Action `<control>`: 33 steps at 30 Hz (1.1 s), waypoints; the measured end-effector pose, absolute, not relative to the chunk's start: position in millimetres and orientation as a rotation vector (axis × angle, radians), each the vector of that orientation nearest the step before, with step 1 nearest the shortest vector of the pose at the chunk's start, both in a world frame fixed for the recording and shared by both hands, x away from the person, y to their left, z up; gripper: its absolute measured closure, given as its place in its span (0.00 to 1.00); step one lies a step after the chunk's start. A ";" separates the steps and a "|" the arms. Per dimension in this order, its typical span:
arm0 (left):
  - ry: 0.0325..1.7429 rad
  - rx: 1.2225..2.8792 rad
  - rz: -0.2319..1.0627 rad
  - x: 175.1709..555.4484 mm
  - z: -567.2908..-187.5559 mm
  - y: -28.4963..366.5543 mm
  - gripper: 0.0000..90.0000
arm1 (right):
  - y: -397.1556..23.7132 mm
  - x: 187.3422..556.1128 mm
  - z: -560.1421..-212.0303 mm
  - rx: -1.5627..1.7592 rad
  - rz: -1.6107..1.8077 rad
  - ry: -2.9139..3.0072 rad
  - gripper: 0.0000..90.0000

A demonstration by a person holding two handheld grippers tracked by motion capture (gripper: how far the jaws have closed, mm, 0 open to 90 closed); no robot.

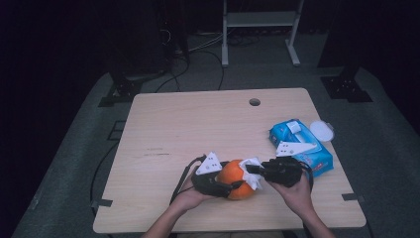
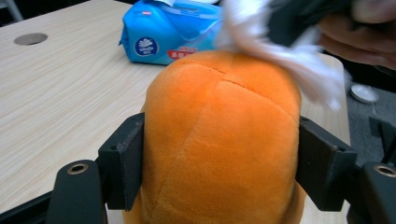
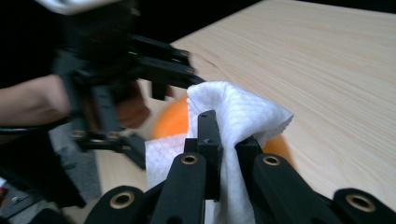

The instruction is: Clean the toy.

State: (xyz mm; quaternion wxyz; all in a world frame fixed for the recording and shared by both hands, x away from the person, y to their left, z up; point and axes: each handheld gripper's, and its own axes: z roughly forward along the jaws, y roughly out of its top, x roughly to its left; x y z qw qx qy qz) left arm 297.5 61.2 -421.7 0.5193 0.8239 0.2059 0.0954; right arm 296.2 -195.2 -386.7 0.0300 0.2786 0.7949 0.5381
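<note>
An orange plush ball sat near the front edge of the wooden table, a little right of centre, and I had it gripped between the jaws of my left gripper. In the left gripper view the ball swelled between the two black pads, one pressed against each flank, so the jaws stood fairly wide and closed on its soft sides. I could not tell from the views whether the ball rested on the table or hung just above it. A white wipe lay against the ball's upper right side, and my right gripper held it pinched tight, jaws almost together. In the right gripper view the wipe was folded between the two narrow jaws and draped over the orange surface behind it, with the left gripper and the hand that carried it showing blurred beyond. In the left gripper view the wipe appeared as a white smear across the top of the ball. Just beyond my right hand, towards the table's right side, lay a blue pack of wipes, and a round white lid sat at the table's right edge beside it. A small round hole marked the table's far edge.
</note>
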 end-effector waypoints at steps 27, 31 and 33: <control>0.372 1.948 0.153 301.3 -433.5 68.1 0.33 | -205.4 301.2 -392.2 0.857 1.529 2.433 0.95; 0.435 1.919 0.150 302.7 -435.9 66.7 0.33 | -195.9 291.0 -385.1 0.782 1.527 2.426 0.95; 0.462 1.911 0.157 301.7 -435.7 64.0 0.33 | -190.0 285.8 -381.0 0.724 1.563 2.444 0.95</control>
